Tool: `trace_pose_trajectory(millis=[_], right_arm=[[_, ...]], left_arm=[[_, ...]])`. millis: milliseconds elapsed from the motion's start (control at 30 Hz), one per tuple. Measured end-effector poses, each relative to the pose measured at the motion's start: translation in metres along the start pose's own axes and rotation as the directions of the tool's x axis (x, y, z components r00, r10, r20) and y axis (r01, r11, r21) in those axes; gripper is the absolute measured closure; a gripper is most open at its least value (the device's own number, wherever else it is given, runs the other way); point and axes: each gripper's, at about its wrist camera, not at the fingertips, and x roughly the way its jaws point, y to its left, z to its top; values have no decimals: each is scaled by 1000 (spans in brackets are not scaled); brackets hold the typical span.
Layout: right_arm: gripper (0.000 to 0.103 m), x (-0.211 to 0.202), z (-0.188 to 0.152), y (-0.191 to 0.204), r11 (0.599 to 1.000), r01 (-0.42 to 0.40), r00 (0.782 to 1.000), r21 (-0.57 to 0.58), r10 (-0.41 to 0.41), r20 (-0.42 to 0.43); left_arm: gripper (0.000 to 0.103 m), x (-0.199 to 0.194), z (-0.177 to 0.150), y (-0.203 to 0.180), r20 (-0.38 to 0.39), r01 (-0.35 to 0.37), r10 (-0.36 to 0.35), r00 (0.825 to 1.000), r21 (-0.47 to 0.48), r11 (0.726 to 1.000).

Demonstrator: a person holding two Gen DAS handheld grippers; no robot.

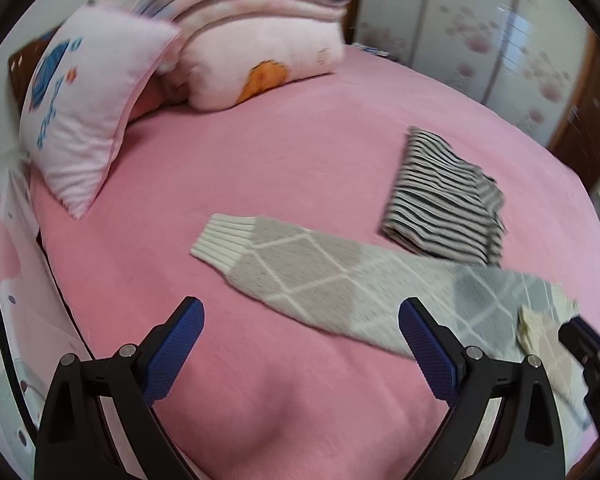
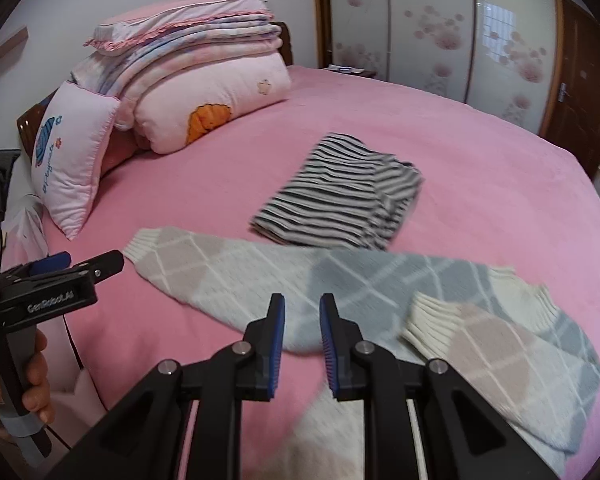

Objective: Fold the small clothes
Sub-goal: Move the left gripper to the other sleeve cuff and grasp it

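Sweater (image 2: pixel 260 276), grey and beige argyle, lies blurred across the pink bed (image 2: pixel 480 168); its near part is cut off below the right gripper (image 2: pixel 302 328), whose jaws stand narrowly apart, holding nothing. Left gripper (image 1: pixel 300 336) gapes wide over bare sheet beside 1 sleeve. Its handle reads "GenRobot.AI". Folded striped garment (image 2: pixel 336 196) lies beyond.

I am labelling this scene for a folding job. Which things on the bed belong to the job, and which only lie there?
For the job:
- argyle sweater, spread out, not folded
- striped garment, already folded
- left gripper, open, empty
- right gripper, nothing between its pads

Only lying there:
- pillow
- stacked quilts
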Motion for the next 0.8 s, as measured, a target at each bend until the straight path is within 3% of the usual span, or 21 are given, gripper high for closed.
trace_pose_trajectory(millis=[100, 233, 467, 633, 800], right_arm=[[85, 23, 11, 10, 1000, -15, 1000, -7, 14, -11], [85, 50, 16, 17, 1000, -25, 999, 1, 25, -37], [85, 83, 13, 28, 999, -38, 996, 12, 39, -84], [85, 90, 8, 32, 999, -43, 995, 1, 43, -93], [85, 90, 5, 32, 999, -34, 995, -9, 33, -90]], left_arm=[[6, 20, 10, 19, -37, 16, -19, 999, -73, 997], [6, 49, 16, 35, -92, -31, 22, 996, -105, 994], [8, 107, 17, 56, -257, -111, 70, 964, -149, 983], [19, 141, 12, 76, -357, -94, -10, 934, -272, 958], [19, 159, 14, 76, -371, -80, -46, 927, -318, 945]])
